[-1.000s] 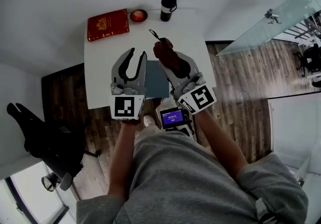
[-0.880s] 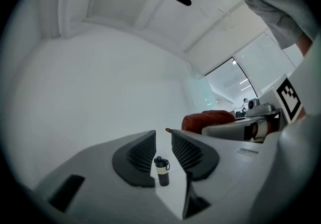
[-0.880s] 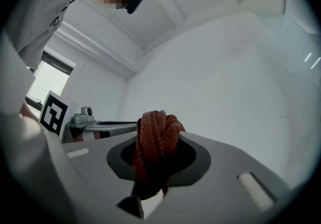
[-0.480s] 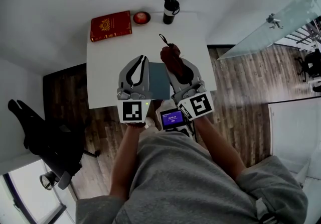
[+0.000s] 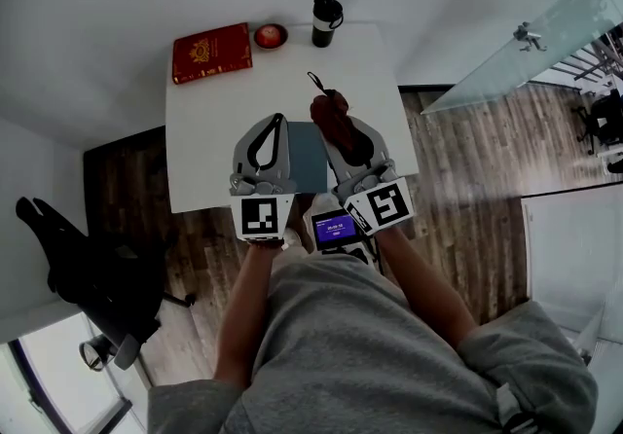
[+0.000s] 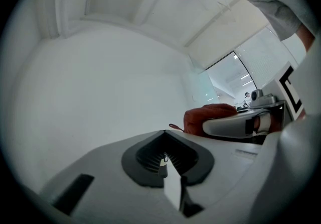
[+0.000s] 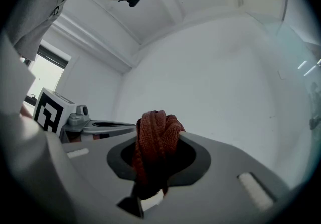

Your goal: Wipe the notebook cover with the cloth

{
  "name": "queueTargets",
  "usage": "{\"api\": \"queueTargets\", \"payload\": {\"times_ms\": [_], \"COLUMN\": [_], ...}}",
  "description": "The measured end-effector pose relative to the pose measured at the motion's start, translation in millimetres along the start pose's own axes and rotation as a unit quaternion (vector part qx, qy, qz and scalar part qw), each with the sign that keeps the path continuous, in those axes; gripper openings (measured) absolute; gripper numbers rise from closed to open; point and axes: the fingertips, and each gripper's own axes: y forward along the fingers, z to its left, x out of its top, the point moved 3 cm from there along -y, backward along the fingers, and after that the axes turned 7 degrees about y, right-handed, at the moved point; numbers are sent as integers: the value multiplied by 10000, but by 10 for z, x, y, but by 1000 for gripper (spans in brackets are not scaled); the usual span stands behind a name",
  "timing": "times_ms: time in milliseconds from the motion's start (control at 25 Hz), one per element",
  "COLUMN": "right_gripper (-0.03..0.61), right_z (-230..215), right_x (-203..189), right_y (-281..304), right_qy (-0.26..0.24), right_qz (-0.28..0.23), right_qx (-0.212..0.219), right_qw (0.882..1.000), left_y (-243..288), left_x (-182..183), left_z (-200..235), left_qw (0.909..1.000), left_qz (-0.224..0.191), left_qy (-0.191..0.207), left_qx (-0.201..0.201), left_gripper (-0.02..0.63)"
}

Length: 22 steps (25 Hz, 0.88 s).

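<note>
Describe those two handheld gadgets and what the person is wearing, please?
The left gripper and right gripper are pale grey plastic shells with dark ribbed pads lining the jaws. Each carries a white cube with black square markers at the rear. The person wears a grey short-sleeved shirt.

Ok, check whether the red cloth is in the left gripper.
No, the red cloth is clamped in the right gripper, while the left gripper has jaws that have just been closing and meet with nothing between them.
</note>
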Motion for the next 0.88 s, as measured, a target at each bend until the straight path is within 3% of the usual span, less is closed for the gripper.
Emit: {"api": "queueTargets", "payload": {"times_ms": [880], "right_gripper": [80], "right_z": [-81], "right_x": [-216], "right_y": [26], "right_qy": [117], "right_qz": [321], "right_qx": [-116], "right_qw": [9994], "left_y": [20], "left_x": [-118], "left_z": [34], "left_qw": [9999], "left_qz": [151], "left_qy": [-49], "left_qx": [26], "left_gripper": [0]}}
